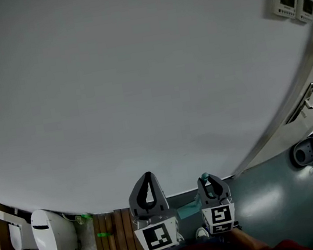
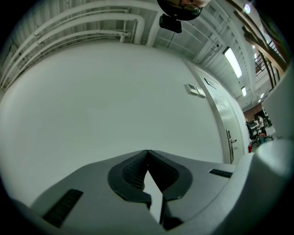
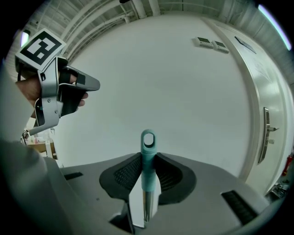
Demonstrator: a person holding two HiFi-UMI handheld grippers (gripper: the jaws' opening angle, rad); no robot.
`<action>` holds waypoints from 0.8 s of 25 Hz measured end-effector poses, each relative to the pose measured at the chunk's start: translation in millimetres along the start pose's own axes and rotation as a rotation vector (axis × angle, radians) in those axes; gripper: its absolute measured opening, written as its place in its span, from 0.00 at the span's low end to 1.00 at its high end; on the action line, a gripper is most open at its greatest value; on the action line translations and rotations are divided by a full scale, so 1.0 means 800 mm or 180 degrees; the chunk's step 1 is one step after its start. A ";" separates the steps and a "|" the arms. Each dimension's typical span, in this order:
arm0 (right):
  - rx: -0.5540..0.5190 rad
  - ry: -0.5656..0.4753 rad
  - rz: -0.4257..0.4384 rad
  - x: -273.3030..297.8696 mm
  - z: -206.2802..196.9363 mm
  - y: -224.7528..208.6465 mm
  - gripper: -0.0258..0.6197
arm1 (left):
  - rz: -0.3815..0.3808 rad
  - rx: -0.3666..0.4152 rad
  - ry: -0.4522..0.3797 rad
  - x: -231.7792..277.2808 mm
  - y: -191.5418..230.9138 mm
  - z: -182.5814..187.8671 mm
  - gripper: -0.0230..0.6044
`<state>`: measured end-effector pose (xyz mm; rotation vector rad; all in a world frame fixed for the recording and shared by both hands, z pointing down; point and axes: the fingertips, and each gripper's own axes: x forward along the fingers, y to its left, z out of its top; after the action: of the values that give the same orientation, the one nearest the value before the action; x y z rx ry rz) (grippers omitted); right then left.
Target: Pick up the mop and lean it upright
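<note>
"Holding it by the very top, then? The right tool is clamped on the teal end of the mop handle, just under its hanging loop."

"Yes, and the left tool is pinched together on nothing, beside it. The wall stands ahead."

"My worry is the mop's foot. It's out of sight below. If it skids on the floor, I'd expect the handle to slide along that smooth wall and topple."

"Or to twist in so narrow a grip."
</note>
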<state>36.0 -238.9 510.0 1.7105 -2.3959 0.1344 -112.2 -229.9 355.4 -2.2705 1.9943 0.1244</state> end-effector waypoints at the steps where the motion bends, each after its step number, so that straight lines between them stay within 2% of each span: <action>1: 0.0000 0.0011 0.0002 0.001 -0.002 0.001 0.20 | 0.0001 0.0003 0.0001 0.000 0.000 0.000 0.06; 20: 0.0016 0.0032 -0.0093 0.014 -0.012 -0.008 0.20 | 0.0012 0.0004 0.0007 0.000 0.002 -0.002 0.06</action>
<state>39.4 -249.4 521.4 1.7423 -2.3644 0.1446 -113.6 -230.4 356.6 -2.2672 1.9993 0.1211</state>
